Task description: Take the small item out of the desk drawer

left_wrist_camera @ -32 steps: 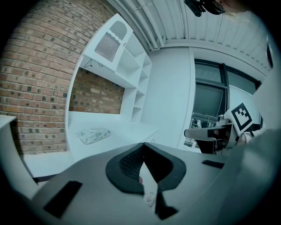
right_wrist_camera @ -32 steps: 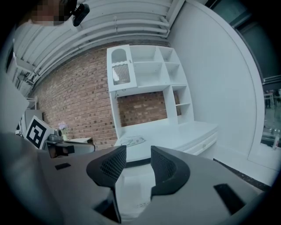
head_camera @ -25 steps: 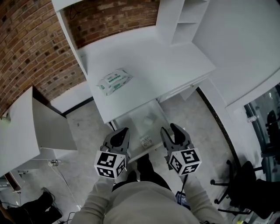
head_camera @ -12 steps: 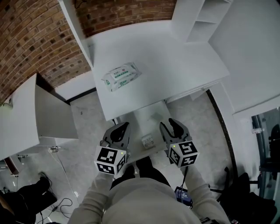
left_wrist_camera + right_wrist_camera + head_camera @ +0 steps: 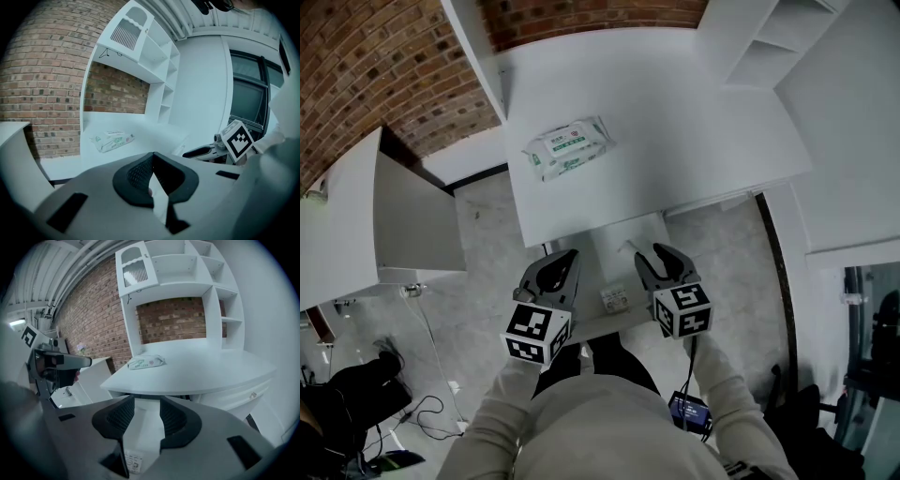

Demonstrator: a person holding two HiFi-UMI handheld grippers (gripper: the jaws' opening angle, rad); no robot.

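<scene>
At far left, a white side cabinet (image 5: 342, 248) stands apart from the desk (image 5: 675, 112).

Left gripper (image 5: 562, 264): held over the left edge of the open drawer (image 5: 614, 246). In the left gripper view the two dark pads of the left gripper (image 5: 152, 157) meet at their tips. Only a thin wedge of white surface shows lower down between them, and nothing is clamped.

Wipes pack (image 5: 567, 148): lies flat on the desk top, towards its left side and well apart from both grippers. It also appears in the left gripper view (image 5: 114, 139) and the right gripper view (image 5: 146, 362).

Drawer: pulled out from under the front edge of the desk, white inside.

Small item (image 5: 614, 300): a small white object with a printed label, resting on the drawer floor near the drawer's front end, between the two grippers. Neither gripper touches it.

Right gripper (image 5: 656, 255): held over the right side of the drawer. In the right gripper view the jaws of the right gripper (image 5: 146, 401) stand clearly apart. The drawer floor fills the gap, and the small item (image 5: 132, 461) shows at the bottom of that gap, ungripped.
</scene>
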